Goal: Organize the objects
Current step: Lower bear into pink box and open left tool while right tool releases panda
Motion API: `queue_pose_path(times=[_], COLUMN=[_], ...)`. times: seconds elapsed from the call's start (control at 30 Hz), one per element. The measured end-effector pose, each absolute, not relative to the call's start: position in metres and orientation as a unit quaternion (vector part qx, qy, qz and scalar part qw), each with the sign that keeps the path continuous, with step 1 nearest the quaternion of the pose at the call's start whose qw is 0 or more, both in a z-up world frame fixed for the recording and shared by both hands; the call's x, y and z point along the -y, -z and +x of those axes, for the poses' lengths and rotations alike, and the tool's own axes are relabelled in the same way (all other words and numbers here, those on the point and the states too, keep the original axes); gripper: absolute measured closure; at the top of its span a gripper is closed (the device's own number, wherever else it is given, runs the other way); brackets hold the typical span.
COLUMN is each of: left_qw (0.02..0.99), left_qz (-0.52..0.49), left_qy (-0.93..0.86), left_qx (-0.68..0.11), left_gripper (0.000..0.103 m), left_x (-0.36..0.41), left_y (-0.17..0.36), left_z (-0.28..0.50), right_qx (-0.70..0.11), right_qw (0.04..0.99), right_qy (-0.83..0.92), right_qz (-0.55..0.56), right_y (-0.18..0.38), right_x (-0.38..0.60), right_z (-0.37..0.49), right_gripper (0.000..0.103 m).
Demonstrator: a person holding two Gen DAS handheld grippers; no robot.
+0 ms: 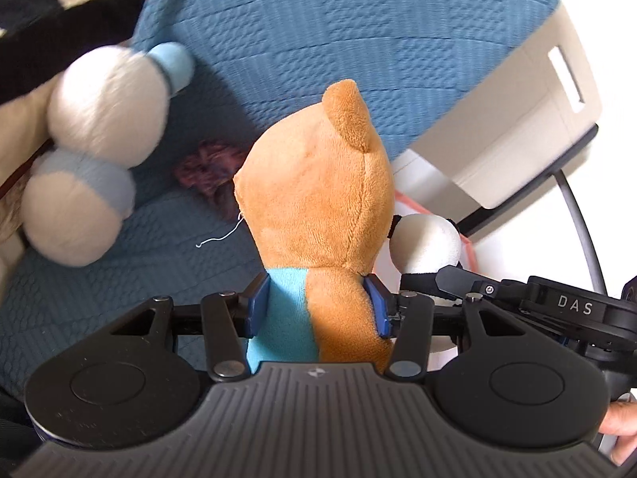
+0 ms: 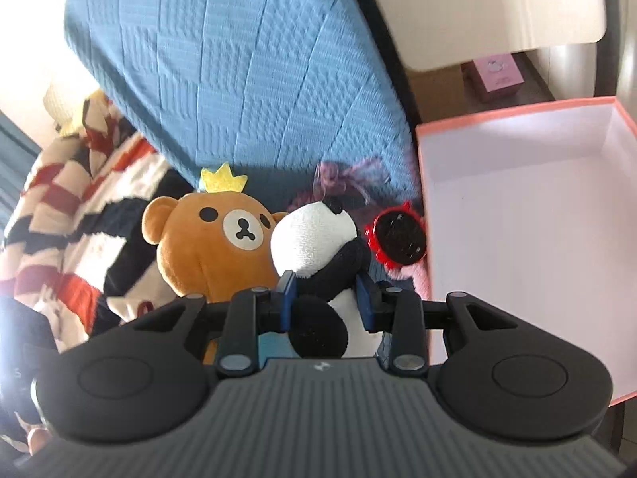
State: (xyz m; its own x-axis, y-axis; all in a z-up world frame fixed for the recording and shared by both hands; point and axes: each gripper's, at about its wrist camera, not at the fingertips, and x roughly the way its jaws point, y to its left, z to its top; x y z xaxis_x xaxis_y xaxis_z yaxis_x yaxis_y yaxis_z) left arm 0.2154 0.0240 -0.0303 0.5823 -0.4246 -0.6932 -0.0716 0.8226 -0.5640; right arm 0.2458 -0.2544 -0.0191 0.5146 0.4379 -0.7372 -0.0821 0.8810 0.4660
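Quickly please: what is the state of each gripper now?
Left gripper: closed, holding the brown bear.
Right gripper: closed, holding the panda.

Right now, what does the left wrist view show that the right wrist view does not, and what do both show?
Only the left wrist view shows the white-and-light-blue plush and the right gripper's body marked DAS. Only the right wrist view shows the brown bear's face, its yellow crown, the open pink-rimmed box and the red-framed sunglasses. Both show the brown bear, the panda plush and the blue cushion.
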Motion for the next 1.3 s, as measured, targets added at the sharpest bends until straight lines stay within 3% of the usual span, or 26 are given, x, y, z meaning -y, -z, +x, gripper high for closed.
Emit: queue_pose_path(times=[0.43, 0.9, 1.3], left_qw=[0.838, 0.815, 0.804], left_qz=[-0.259, -0.212, -0.183], left_qy=[0.152, 0.187, 0.201], left_qx=[-0.455, -0.506, -0.529], left_gripper=[0.047, 0.047, 0.047], left_x=[0.057, 0.144, 0.175], left_y=[-0.005, 0.038, 0.072], left_z=[0.241, 0.265, 0.267], right_qx=[-0.430, -0.456, -0.474], right_qw=[0.873, 0.862, 0.857], right_qy=[-0.125, -0.063, -0.025], right_qz=[0.192, 0.214, 0.200], right_y=[-0.006, 0.067, 0.111], right_x=[0.331, 0.404, 0.431], right_z=[0.247, 0.246, 0.239], right_gripper=[0.067, 0.067, 0.067])
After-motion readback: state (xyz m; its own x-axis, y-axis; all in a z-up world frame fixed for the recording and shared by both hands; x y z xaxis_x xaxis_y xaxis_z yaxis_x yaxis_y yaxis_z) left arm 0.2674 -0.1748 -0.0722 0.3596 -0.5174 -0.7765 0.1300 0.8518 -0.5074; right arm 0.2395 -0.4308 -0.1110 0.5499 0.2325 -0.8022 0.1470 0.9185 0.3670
